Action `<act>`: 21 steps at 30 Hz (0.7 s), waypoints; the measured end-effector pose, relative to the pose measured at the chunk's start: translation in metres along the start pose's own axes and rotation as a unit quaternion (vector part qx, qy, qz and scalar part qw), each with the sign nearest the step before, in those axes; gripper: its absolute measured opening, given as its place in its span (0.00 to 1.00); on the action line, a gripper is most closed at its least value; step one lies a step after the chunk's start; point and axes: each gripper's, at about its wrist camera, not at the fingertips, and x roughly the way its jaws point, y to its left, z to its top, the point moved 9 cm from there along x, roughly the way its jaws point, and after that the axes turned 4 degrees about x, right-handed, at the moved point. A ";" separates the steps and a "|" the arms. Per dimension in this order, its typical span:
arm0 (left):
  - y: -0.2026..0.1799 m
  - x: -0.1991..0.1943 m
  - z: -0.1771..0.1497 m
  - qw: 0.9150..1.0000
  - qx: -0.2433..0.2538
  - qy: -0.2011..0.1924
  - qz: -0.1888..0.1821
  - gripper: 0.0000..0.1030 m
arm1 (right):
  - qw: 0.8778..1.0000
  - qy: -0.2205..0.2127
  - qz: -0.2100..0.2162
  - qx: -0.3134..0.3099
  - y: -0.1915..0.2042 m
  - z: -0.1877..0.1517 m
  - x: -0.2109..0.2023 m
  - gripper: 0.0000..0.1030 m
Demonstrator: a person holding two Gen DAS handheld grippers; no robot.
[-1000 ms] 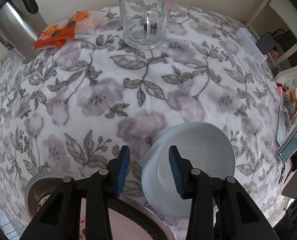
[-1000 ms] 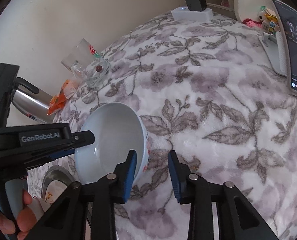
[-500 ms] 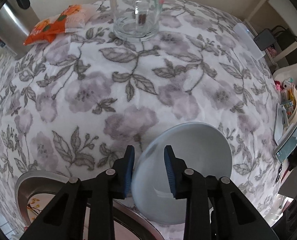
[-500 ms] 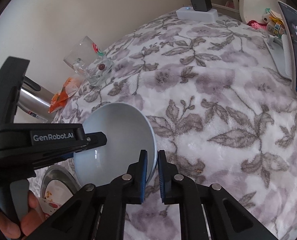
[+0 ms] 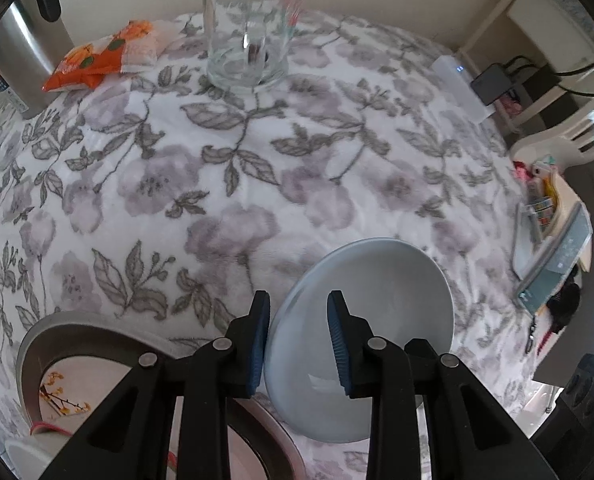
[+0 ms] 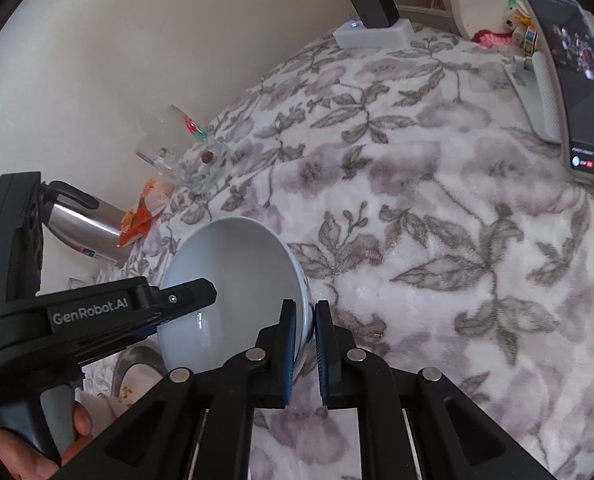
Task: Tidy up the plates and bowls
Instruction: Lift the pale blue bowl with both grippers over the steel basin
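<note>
A pale blue bowl (image 5: 377, 300) (image 6: 233, 280) is tilted above the floral cloth, its near side raised. My right gripper (image 6: 305, 344) is shut on the bowl's rim, one finger inside and one outside. My left gripper (image 5: 297, 340) straddles the opposite rim with a visible gap between its fingers; it also shows in the right wrist view (image 6: 177, 300). A grey-rimmed plate (image 5: 57, 340) with a flower print lies at the lower left, partly under the left gripper.
A glass mug (image 5: 253, 32) stands at the back, an orange snack packet (image 5: 101, 56) and a steel kettle (image 5: 21, 48) to its left. A white power strip (image 6: 373, 34) and a phone on a stand (image 6: 569, 80) are at the right.
My right gripper closed on the bowl's rim and tipped the bowl up. My left gripper's fingers came in around the opposite rim and stayed apart.
</note>
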 end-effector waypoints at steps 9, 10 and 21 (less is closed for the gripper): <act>0.003 -0.038 -0.011 0.998 -0.009 -0.041 -0.048 0.30 | 1.000 -0.018 0.011 -0.024 0.016 -0.004 -0.032 0.10; 0.003 -0.041 -0.013 0.997 -0.013 -0.044 -0.054 0.30 | 0.999 -0.019 0.013 -0.025 0.018 -0.005 -0.035 0.10; 0.022 -0.093 -0.036 0.989 -0.034 -0.105 -0.097 0.30 | 0.997 -0.027 0.039 -0.063 0.055 -0.017 -0.066 0.10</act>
